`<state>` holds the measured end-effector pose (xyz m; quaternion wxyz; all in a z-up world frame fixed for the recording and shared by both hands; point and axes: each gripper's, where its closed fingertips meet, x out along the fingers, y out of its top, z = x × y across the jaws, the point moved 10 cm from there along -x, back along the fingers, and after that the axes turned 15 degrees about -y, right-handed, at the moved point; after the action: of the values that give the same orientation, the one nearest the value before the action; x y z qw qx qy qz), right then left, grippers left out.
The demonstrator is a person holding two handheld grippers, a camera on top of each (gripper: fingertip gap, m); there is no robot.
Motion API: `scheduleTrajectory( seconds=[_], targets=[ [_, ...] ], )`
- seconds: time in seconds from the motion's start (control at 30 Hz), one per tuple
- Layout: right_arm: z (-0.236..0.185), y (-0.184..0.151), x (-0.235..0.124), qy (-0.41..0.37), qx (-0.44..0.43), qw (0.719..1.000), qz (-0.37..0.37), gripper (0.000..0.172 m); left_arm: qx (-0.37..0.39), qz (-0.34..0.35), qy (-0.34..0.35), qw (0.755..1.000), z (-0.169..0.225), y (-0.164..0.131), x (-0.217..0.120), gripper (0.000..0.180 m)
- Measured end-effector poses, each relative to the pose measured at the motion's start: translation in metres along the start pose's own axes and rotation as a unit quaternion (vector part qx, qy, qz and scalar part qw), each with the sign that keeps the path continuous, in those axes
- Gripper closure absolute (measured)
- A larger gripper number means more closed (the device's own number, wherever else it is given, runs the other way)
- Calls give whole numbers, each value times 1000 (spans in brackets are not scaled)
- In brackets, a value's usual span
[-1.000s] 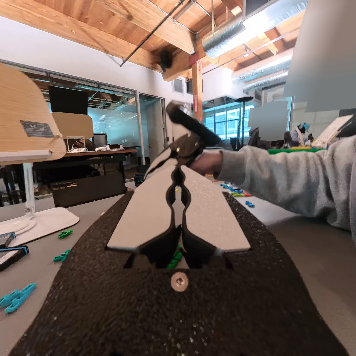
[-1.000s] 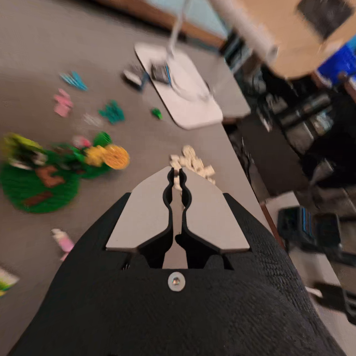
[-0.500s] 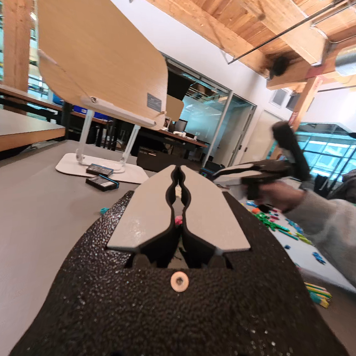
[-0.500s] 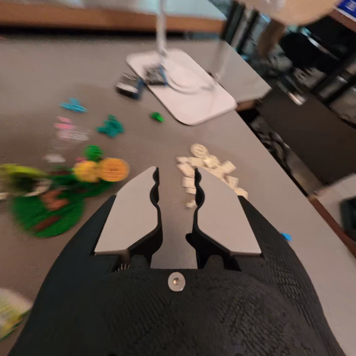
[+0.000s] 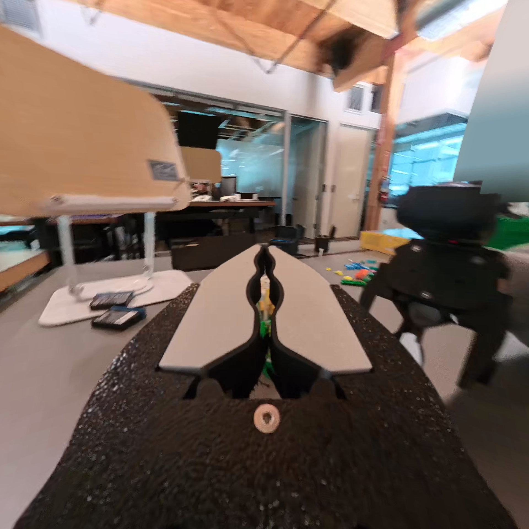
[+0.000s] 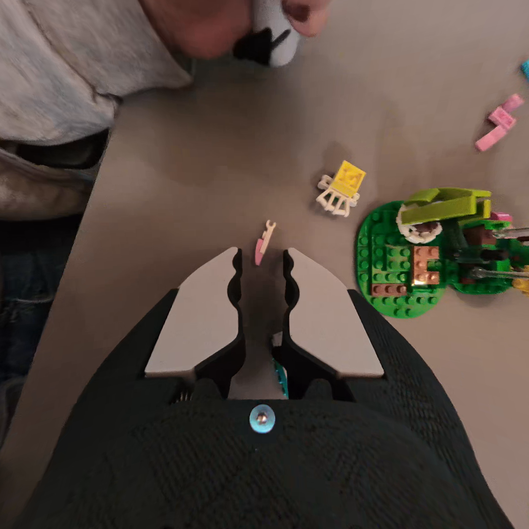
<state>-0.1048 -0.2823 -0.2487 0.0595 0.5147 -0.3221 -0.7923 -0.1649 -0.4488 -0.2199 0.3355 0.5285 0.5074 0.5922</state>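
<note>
Right tongs point(image 6: 262, 252) gape, unladen, over a light, rigid pink-and-white toy piece point(image 6: 264, 243) at 12 o'clock; grip its slim midsection. Left tongs point(image 5: 264, 249) pinched together.

The left gripper point(image 5: 264, 249) points level across the room with its fingertips together, while the right gripper point(image 6: 262, 253) points steeply downward, its fingers point(image 6: 309, 289) parted with a clear gap.
</note>
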Motion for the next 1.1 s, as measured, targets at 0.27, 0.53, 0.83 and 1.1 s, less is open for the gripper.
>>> scheduleTrajectory(
  seconds=[0.27,0.53,0.83,1.1],
  targets=[
    [16,-4,-30,-107,-119,986,49,168,90,-193,-222,951,36,-15,20,169],
    [16,-7,-66,-138,-225,961,83,168,163,-282,-242,914,59,-31,38,158],
    [11,-4,-63,-163,-249,953,62,167,183,-278,-224,916,59,-33,41,175],
    [18,-2,-66,-204,-205,956,53,163,154,-233,-211,937,50,-23,35,175]
  ],
)
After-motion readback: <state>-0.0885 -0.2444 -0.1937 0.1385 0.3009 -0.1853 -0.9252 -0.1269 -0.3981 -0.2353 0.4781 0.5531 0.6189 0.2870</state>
